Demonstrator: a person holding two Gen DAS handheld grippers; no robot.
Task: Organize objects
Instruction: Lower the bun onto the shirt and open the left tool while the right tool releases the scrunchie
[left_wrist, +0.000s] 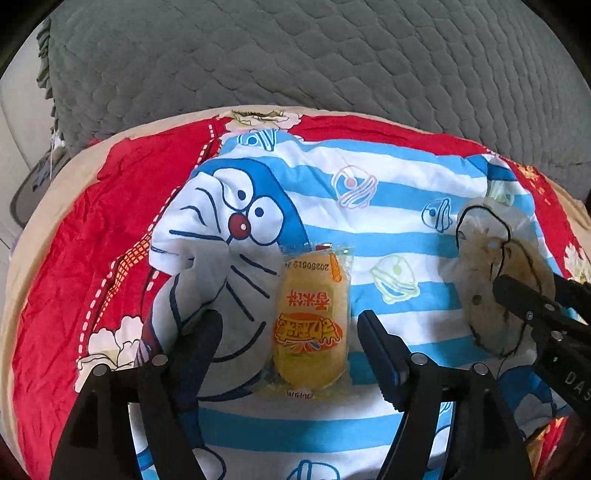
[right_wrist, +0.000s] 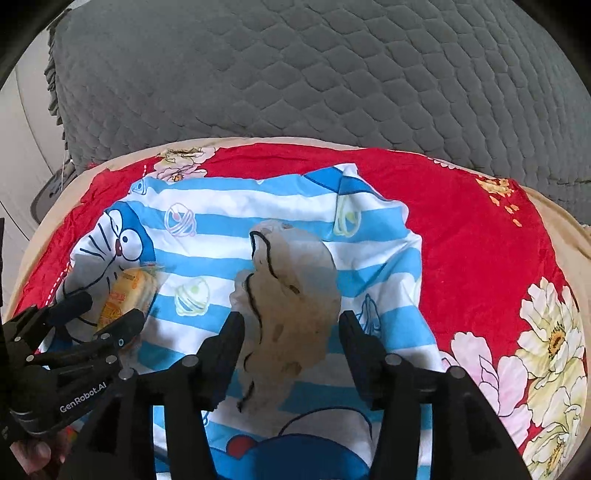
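Note:
A yellow snack packet (left_wrist: 312, 321) with orange print lies flat on a blue-and-white striped cartoon cloth (left_wrist: 388, 206). My left gripper (left_wrist: 288, 325) stands open around it, one finger on each side, pads clear of the wrapper. A clear bag holding a brown biscuit (right_wrist: 291, 306) with a black line pattern lies on the same cloth between the fingers of my right gripper (right_wrist: 291, 321), which is open. The left finger sits close to the bag's edge. The right gripper (left_wrist: 524, 302) also shows at the right edge over the biscuit bag (left_wrist: 487, 273). The left gripper (right_wrist: 107, 310) straddles the packet (right_wrist: 129, 291).
The striped cloth lies on a red quilt (right_wrist: 469, 258) with white and pink flowers and a beige border. Behind it rises a grey quilted cover (left_wrist: 295, 66). A person's fingertip (right_wrist: 37, 452) shows at the lower left. A pale floor and a grey mat (left_wrist: 33, 184) lie far left.

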